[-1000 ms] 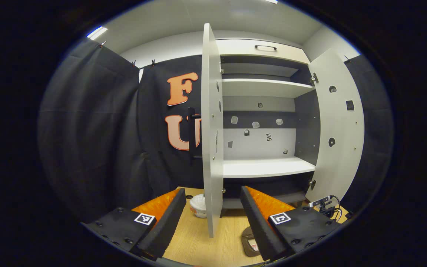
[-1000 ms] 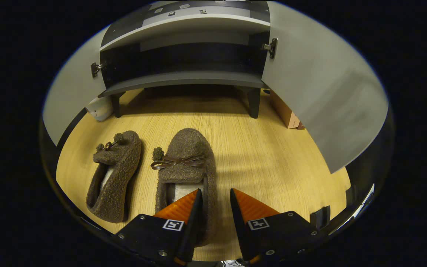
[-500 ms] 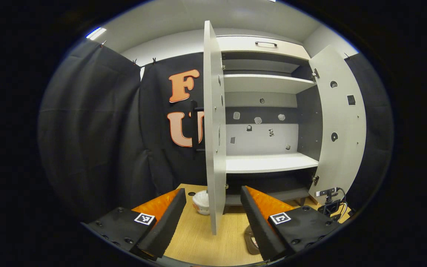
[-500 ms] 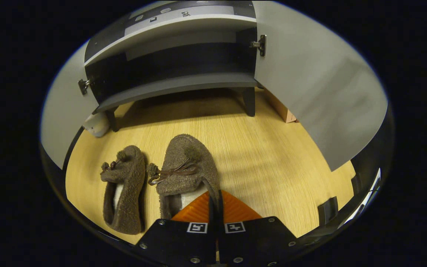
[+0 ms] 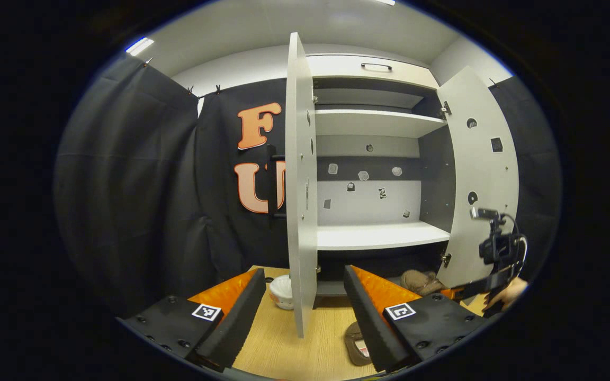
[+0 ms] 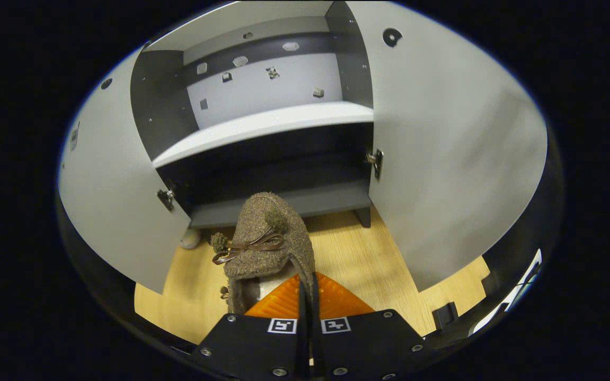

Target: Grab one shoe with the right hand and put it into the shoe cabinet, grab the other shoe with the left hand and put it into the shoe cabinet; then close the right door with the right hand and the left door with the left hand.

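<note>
Right gripper view: right gripper (image 6: 307,296) has its fingers squeezed nearly together on the heel edge of 1 brown fuzzy shoe (image 6: 262,238), which hangs lifted off the wood floor (image 6: 347,259) with its toe aimed at the dark bottom compartment (image 6: 273,174) of the shoe cabinet (image 6: 262,124), likely so it slides straight in. Both doors stand open, shelves bare (stickers on the back panel). Left gripper view: left gripper (image 5: 299,312) waits with fingers wide apart, holding nothing, either side of the left door (image 5: 299,185) edge; the other shoe (image 5: 357,344) lies on the floor near it.
</note>
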`<state>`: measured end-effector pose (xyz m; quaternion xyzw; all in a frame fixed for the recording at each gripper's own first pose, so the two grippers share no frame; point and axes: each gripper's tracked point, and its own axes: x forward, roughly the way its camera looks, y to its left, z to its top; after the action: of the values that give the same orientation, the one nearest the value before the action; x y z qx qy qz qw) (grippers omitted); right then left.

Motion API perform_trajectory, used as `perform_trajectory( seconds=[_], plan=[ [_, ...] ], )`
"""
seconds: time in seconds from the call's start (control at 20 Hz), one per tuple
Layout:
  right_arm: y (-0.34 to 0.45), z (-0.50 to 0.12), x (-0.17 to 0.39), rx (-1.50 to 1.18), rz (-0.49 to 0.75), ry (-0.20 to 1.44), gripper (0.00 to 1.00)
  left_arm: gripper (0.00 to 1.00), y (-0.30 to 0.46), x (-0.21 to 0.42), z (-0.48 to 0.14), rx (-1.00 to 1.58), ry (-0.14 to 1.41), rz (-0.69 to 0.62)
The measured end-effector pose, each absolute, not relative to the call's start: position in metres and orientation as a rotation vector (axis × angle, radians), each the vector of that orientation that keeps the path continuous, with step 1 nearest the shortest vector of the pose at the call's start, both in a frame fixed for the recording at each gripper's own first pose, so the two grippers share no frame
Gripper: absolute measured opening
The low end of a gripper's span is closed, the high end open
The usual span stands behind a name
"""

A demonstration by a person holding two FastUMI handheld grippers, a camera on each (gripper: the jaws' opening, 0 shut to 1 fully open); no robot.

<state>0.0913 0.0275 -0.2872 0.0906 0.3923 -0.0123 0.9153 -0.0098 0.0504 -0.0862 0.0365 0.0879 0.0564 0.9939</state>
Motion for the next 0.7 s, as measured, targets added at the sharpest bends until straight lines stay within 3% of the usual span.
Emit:
perform_trajectory(
  seconds=[0.45, 0.7],
  plan=[
    [0.03, -0.154, 0.209, 0.205, -0.038, 0.634, 0.02, 0.97, 0.032, -0.004, -0.1, 0.061, 0.182, 0.047],
    [0.012, -0.14, 0.3, 0.238, -0.104, 0.605, 0.02, 0.96, 0.036, 0.001, -0.102, 0.062, 0.178, 0.048]
  ],
)
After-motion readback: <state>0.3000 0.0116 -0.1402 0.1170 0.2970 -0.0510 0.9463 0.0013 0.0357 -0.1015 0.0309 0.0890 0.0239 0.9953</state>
